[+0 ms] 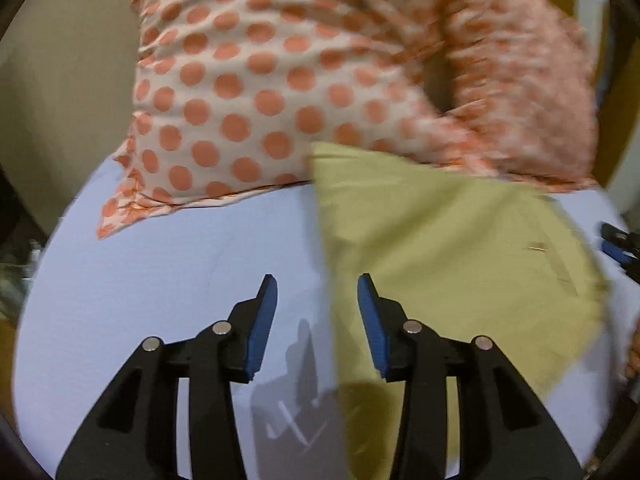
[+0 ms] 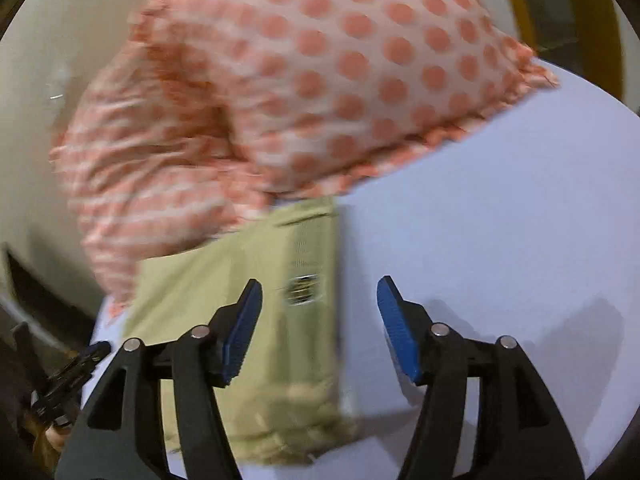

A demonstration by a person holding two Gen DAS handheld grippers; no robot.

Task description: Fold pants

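Black linkages and blue-padded fingers [image 1: 262,320] of the left gripper [image 1: 317,322] are filling the bottom of the left wrist view, standing apart with nothing between them. They are hovering over the pale lavender bench [image 1: 160,280], right at the left edge of the olive-green pants [image 1: 452,264]. Those pants are lying folded into a flat, roughly rectangular stack on the bench, with their far end reaching the person's polka-dot top [image 1: 240,92].

Over in the right wrist view, the right gripper [image 2: 320,330] is holding its 2 fingers [image 2: 396,330] wide apart too, gripping nothing. Its left finger is overlapping the pants [image 2: 248,312] in the frame, while its right finger is sitting above bare bench [image 2: 500,220]. A small woven label [image 2: 301,289] is showing near the folded edge of the pants, and layered fabric edges are visible at the near end. The polka-dot top [image 2: 300,80] is filling the upper half, blurred by motion. The other gripper [image 2: 68,384] is peeking in at the lower left.
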